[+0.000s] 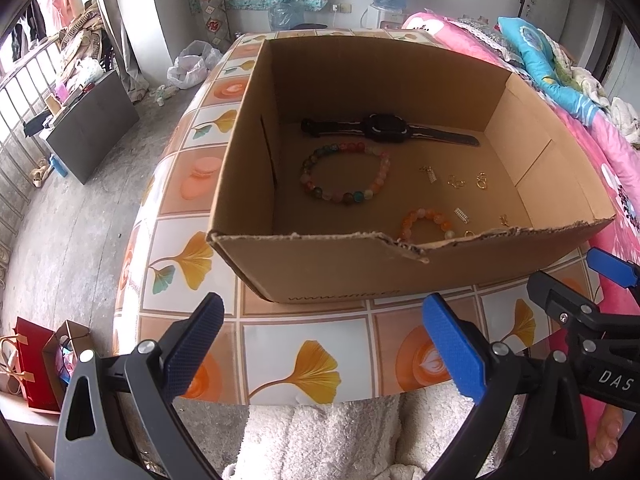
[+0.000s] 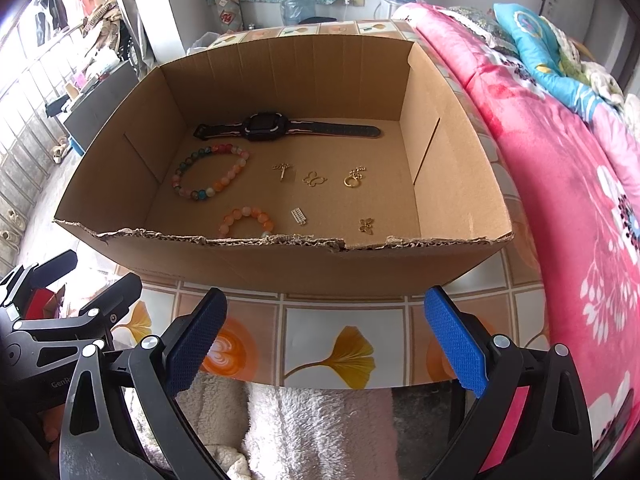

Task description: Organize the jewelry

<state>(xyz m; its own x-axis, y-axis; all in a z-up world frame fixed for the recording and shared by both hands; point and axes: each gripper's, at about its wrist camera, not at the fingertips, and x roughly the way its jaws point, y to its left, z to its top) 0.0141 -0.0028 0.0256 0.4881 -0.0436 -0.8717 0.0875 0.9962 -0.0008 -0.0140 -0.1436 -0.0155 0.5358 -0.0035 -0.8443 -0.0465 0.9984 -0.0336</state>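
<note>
From the left wrist camera, the left tongs (image 1: 324, 344) hang with their blue pads wide apart and nothing between them, low over the tiled worktop (image 1: 312, 340) just short of the cardboard box (image 1: 332, 268). The box is the landmark: open-topped, with a ragged near rim. Inside it, along the far wall, a black watch (image 1: 386, 128) lies flat with its strap stretched out. Just nearer than the watch sits a multicoloured bead bracelet (image 1: 345, 174), and nearer again, half hidden by the near rim, an orange bead bracelet (image 1: 426, 224). Small gold charms (image 1: 456, 181) are scattered right of the bracelets on the box floor. The right tongs (image 1: 600, 280) show at the right edge, outside the box.

From the right wrist camera, the right tongs (image 2: 326, 344) are likewise spread apart and empty, above the worktop (image 2: 320, 360) in front of the box (image 2: 280, 268). The watch (image 2: 286, 127) lies by the far wall, the multicoloured bracelet (image 2: 210, 172) left of centre, the orange bracelet (image 2: 248, 220) against the near rim. A gold butterfly charm (image 2: 366, 225) rests toward the near right corner. A pink floral quilt (image 2: 560, 200) lies right of the box.
</note>
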